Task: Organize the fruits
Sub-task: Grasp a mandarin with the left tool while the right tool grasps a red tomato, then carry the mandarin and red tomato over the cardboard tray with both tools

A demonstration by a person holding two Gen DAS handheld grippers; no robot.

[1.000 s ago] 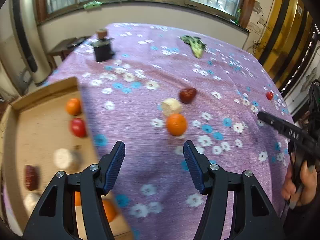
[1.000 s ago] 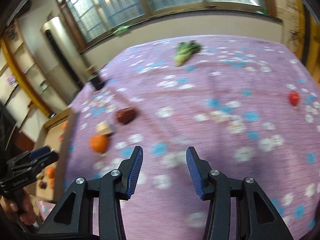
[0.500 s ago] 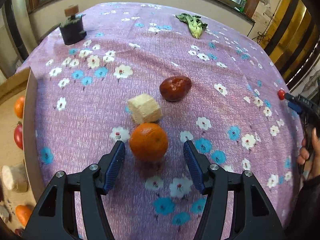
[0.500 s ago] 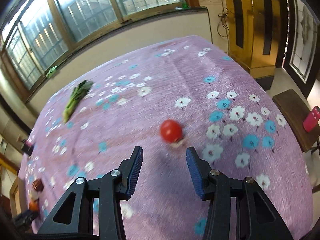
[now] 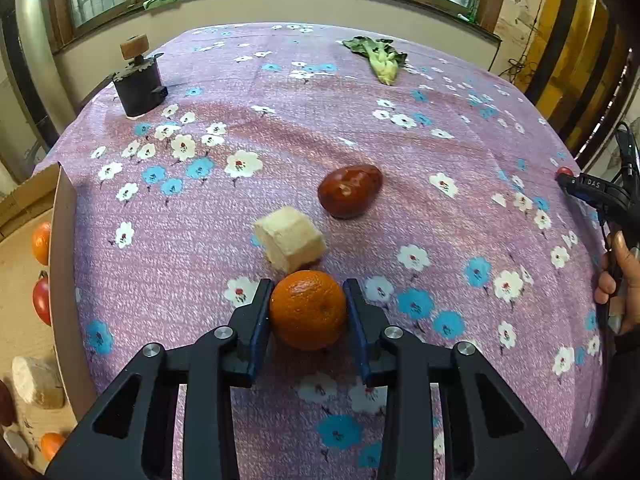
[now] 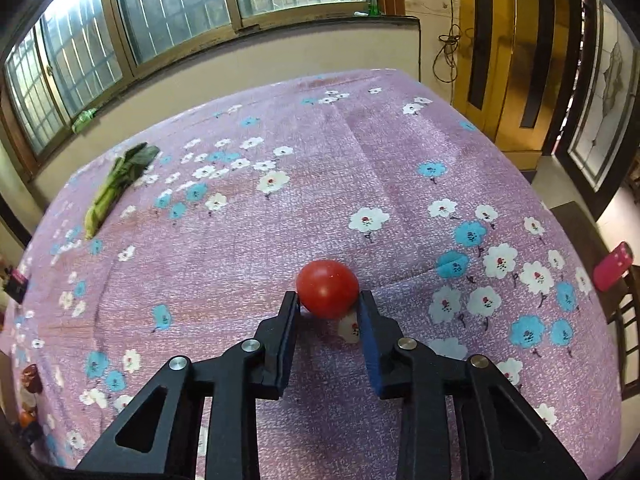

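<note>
Orange (image 5: 307, 309) sits clamped between the blue pads of the left gripper (image 5: 307, 314) in the left wrist view; jaws have just been closing and now press both flanks, fruit resting on the purple floral cloth (image 5: 400, 152). Pale cube chunk (image 5: 290, 239) lies just beyond it, nearly touching; dark red fruit (image 5: 350, 190) further out. Cardboard tray (image 5: 62, 264) with sorted fruit is off to the left edge, so the carry likely goes leftward, nearer this hand. Right wrist view: red tomato (image 6: 327, 288) is pinched at the very tips of the right gripper (image 6: 328, 306), jaws just closed on it, fruit sitting forward of the pads, a shallow hold that could slip. Leafy green (image 6: 116, 184) lies well apart, far left.
</note>
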